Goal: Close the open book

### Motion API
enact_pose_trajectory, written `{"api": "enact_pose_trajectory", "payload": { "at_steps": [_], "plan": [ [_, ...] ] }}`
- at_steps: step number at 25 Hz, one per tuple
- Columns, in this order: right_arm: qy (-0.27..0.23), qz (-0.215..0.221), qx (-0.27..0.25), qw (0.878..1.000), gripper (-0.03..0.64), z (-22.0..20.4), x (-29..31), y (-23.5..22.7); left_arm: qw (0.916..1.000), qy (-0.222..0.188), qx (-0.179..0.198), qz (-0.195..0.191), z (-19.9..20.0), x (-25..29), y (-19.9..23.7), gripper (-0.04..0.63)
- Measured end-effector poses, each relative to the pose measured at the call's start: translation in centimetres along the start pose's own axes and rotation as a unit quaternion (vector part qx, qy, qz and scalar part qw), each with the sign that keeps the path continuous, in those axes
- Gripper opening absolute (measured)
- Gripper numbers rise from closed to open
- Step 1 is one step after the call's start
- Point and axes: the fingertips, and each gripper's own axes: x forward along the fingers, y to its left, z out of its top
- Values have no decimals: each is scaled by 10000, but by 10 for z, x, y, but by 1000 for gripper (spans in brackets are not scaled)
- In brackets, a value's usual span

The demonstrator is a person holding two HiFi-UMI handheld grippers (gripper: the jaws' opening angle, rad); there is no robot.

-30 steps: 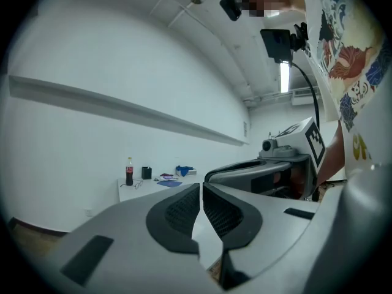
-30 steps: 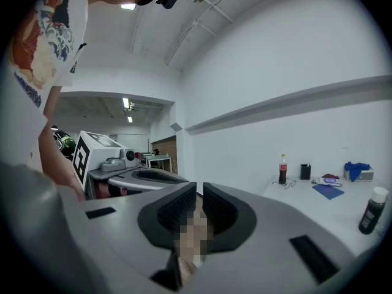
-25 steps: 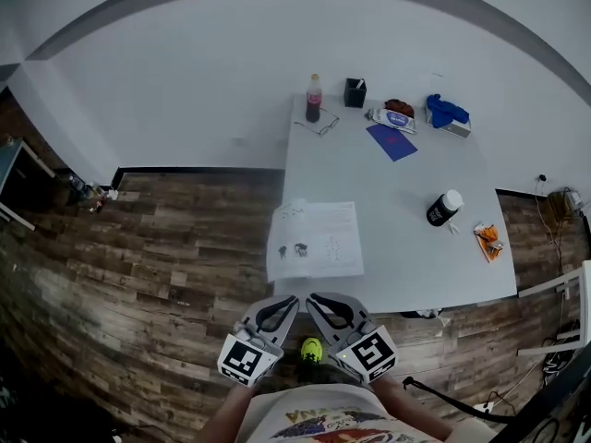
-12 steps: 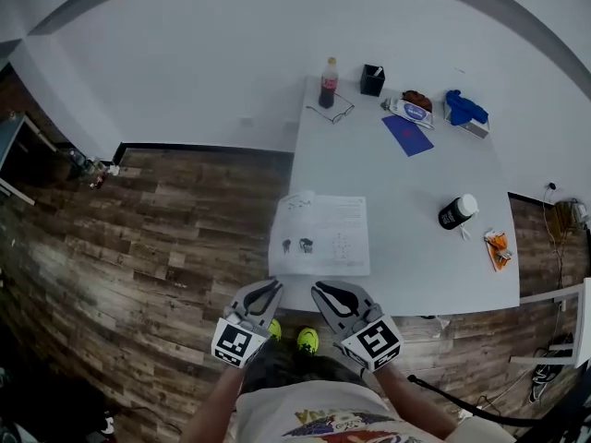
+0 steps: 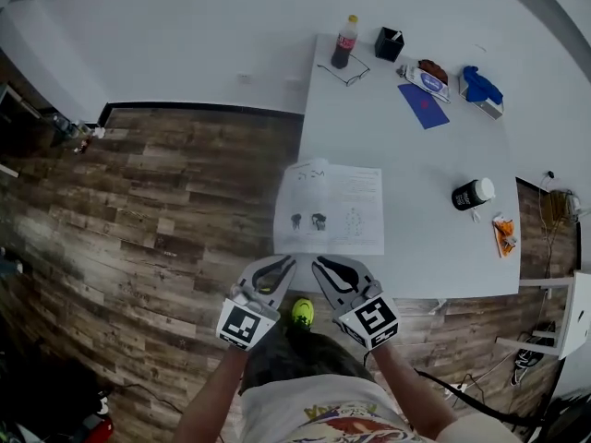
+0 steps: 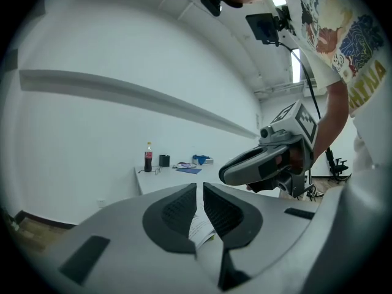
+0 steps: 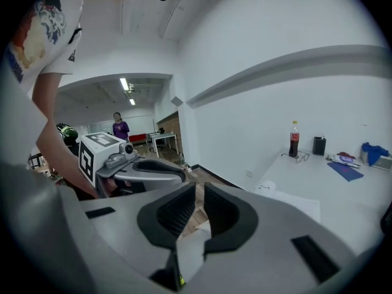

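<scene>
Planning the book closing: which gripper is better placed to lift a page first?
Left, probably: the left gripper sits right by the open book's left page corner, which overhangs the table edge.

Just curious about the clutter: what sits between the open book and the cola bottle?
Head view: only glasses, lying right beside the bottle; the table from there to the book is bare.

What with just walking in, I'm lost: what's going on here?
A person stands at the near edge of a table, a hand-held gripper in each hand. The left hand-held gripper and right hand-held gripper hover just short of the book, both with jaws together and empty. The book lies open and flat, and closing it has not begun.
</scene>
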Motion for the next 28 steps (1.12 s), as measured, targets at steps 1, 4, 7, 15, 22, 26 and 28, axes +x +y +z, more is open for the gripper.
{"api": "enact_pose_trajectory", "payload": {
  "at_steps": [1, 4, 7, 15, 22, 26, 28],
  "plan": [
    [71, 4, 17, 10000, 28, -5, 6, 1, 10000, 18, 8, -11, -7, 0, 3, 15],
    [294, 37, 20, 9996, 29, -17, 25, 4, 9998, 163, -44, 41, -32, -1, 18, 15],
    [452, 82, 42, 9989, 29, -25, 41, 8, 9994, 272, -189, 108, -59, -4, 34, 17],
    [721, 13, 155, 9973, 53, -46, 69, 5, 9974, 709, -104, -96, -136, 5, 52, 58],
    [899, -80, 223, 9957, 55, -62, 79, 6, 9949, 972, 127, -258, -193, 20, 59, 67],
    [957, -149, 270, 9949, 55, -68, 82, 2, 9929, 1086, 336, -342, -209, 26, 57, 68],
    [952, -181, 272, 9949, 55, -68, 85, 0, 9921, 1130, 444, -320, -216, 28, 57, 69]
  ]
}}
